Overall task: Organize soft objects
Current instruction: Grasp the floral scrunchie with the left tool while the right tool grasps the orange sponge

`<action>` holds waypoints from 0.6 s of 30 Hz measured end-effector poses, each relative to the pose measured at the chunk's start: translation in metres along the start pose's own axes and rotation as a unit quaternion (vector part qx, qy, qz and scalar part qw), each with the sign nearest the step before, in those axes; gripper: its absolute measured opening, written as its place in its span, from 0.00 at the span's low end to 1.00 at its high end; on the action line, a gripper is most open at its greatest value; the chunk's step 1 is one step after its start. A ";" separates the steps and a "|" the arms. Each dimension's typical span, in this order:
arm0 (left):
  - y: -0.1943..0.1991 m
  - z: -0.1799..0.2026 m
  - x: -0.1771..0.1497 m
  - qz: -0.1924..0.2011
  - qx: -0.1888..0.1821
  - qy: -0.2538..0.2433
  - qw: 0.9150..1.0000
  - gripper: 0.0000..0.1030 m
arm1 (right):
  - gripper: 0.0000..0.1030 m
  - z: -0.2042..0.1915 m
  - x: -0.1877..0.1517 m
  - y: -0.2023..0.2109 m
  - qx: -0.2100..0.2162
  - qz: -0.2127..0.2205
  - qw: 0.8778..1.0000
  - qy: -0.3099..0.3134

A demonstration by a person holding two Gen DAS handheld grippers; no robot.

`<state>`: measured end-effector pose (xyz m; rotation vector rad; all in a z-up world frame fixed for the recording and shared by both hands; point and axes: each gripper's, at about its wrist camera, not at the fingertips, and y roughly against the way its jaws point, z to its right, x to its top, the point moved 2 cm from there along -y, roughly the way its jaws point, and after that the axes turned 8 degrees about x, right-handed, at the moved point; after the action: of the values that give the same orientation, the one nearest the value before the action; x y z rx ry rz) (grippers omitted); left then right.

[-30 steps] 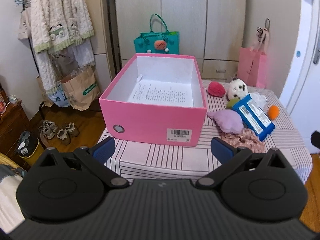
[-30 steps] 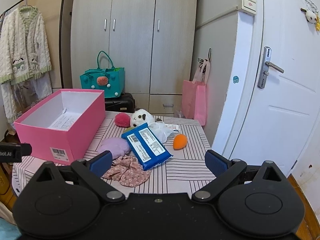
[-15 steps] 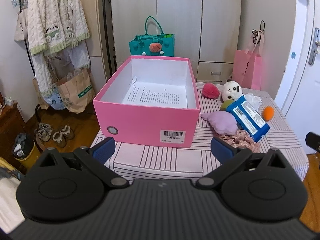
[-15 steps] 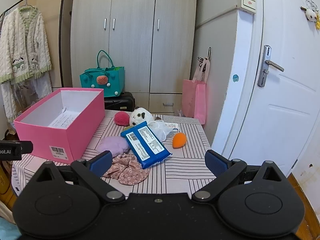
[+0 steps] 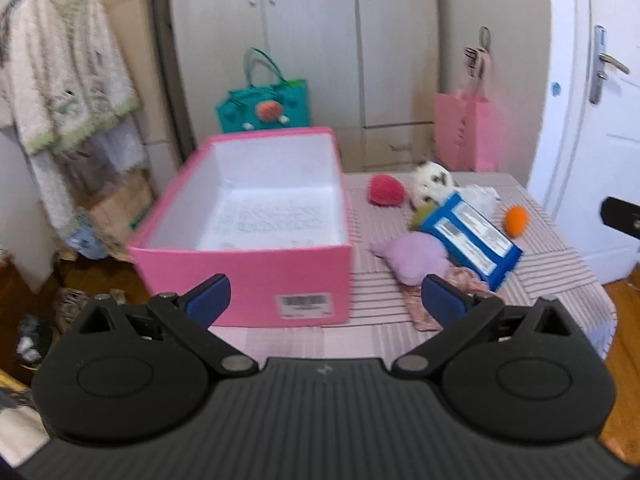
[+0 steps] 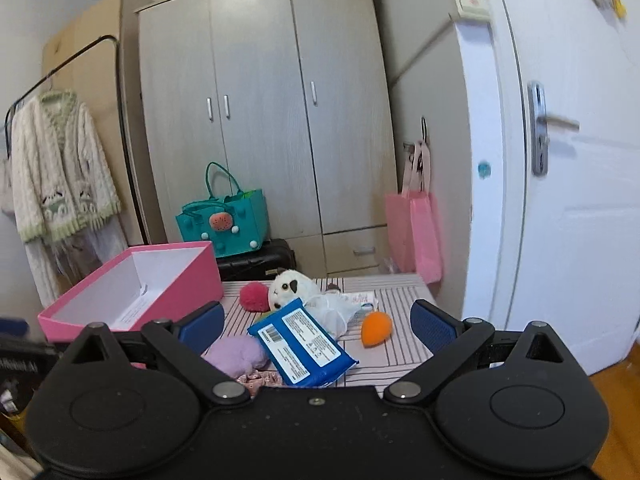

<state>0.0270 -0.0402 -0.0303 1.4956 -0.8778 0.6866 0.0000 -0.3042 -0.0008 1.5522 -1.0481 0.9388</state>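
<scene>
Both grippers wide open, empty-handed; pink box (only a printed sheet inside).

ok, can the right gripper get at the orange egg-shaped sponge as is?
Probably yes: the right gripper is open, and the orange egg-shaped sponge lies apart from the other items on the striped tablecloth.

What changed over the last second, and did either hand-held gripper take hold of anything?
Only the views moved. The left hand-held gripper swung right and closer to the pink box; the right hand-held gripper tilted upward. Both are open and empty, as before. The purple plush, blue wipes pack, orange sponge and panda toy lie where they were.
</scene>
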 end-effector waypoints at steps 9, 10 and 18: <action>-0.046 0.049 -0.018 0.018 -0.088 -0.021 0.996 0.99 | 0.95 0.035 -0.013 -0.049 0.002 -0.048 0.999 0.002; -0.050 0.055 -0.019 0.015 -0.089 -0.025 0.996 0.99 | 0.93 0.039 -0.014 -0.054 0.004 -0.056 0.998 0.005; -0.088 0.097 -0.031 -0.022 -0.138 -0.051 0.989 0.97 | 0.77 0.066 -0.019 -0.113 0.048 -0.116 0.992 0.029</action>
<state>0.0772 -0.1315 -0.1149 1.3058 -0.9720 0.4395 0.1046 -0.3515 -0.0659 1.6753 -0.7710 0.8786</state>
